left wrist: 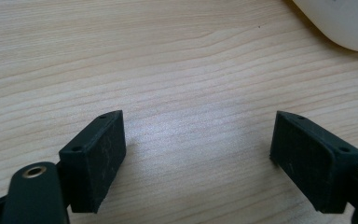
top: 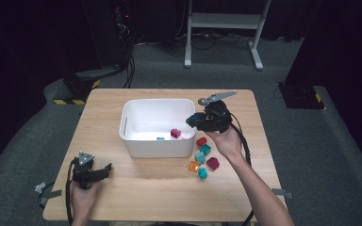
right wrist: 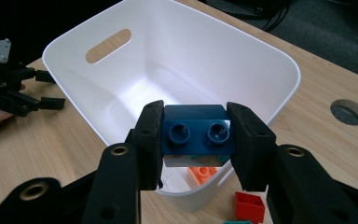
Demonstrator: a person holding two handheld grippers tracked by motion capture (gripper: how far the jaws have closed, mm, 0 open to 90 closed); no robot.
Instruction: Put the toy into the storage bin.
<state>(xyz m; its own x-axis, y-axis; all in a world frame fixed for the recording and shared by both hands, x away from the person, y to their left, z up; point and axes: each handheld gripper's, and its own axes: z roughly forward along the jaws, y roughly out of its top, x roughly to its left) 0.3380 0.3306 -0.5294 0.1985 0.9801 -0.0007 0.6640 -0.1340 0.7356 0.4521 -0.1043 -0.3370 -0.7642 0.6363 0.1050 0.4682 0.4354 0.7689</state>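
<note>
**benchguy:** Dark blue brick (right wrist: 196, 130), two studs facing the camera, pinched flat between the right gripper (right wrist: 196, 140) pads. Jaws sit tight on both its side faces, closed just to brick width. It hangs above the near-right rim of the white bin (right wrist: 270, 60), over the opening.

**tinker_lo:** Yep, from the high view the right gripper (top: 199, 120) sits at the bin's (top: 136, 141) right wall. What about the other hand?

**benchguy:** Left gripper (left wrist: 198, 149) is spread wide, nothing between the pads, just bare wooden table (left wrist: 168, 70) underneath. It's at the near-left corner of the table, well apart from the bin.

**tinker_lo:** Inside the bin there's a magenta brick (top: 175, 133) and a small teal one (top: 160, 139). Loose bricks (top: 202, 157) in red, teal, orange and maroon lie on the table just right of the bin's near corner.
</note>
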